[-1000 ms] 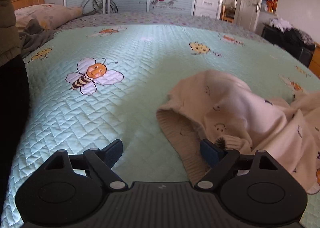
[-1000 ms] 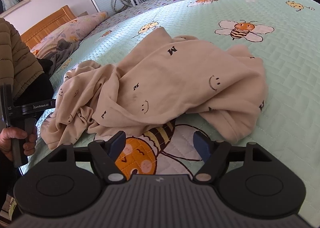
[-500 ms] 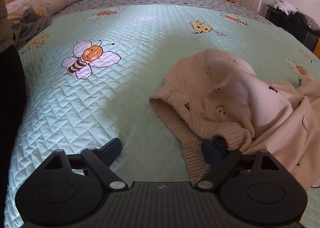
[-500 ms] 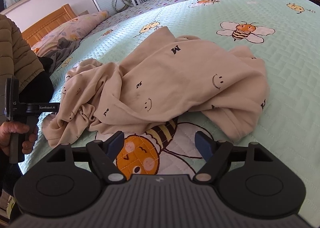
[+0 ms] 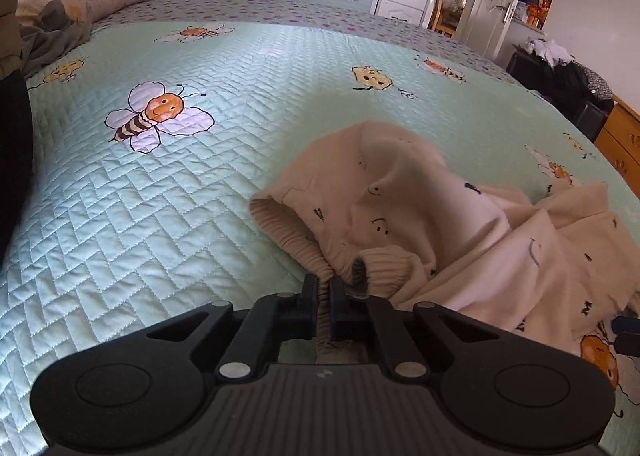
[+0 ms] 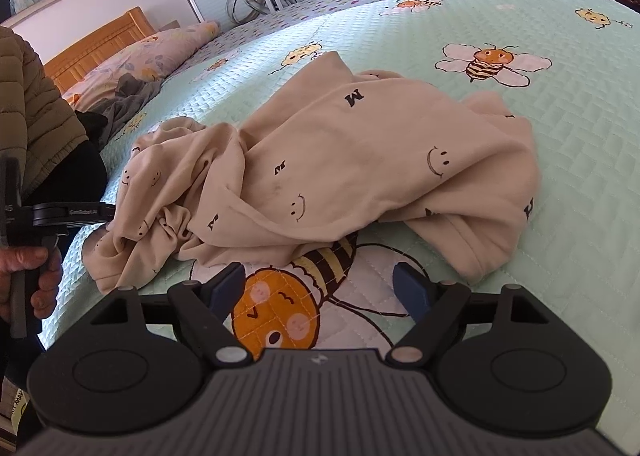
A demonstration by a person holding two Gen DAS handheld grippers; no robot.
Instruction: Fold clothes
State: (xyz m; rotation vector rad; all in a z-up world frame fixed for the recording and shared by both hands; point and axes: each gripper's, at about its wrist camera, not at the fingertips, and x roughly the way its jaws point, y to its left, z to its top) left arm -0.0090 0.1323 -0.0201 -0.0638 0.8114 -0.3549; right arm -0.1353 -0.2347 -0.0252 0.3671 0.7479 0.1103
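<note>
Cream garment pinched at its ribbed hem on a bee-print bed

Crumpled across a mint green quilted bedspread (image 5: 168, 224) lies a cream garment (image 6: 360, 160), printed with small black smiley faces and letters. It sits in a loose heap near the front edge of the bed, partly covering a large cartoon bee (image 6: 280, 312) stitched into the quilt.

The left gripper (image 5: 324, 292) has just clamped together on the garment's ribbed hem (image 5: 292, 236), the cloth squeezed between its two dark fingers. A ribbed cuff (image 5: 384, 264) rests just to the right of that grip. In the right wrist view, a person's hand (image 6: 28, 276) holds this gripper's handle at the left edge of the bed, beside an olive padded sleeve (image 6: 32, 104).

The right gripper (image 6: 320, 288) hangs just short of the garment's near edge with its blue-padded fingers (image 6: 412, 288) spread wide and nothing between them; only the bee shows below.

Farther back, a floral pillow (image 6: 152, 56) leans by a wooden headboard (image 6: 100, 40), with a grey cloth (image 6: 128, 100) in front of it
</note>
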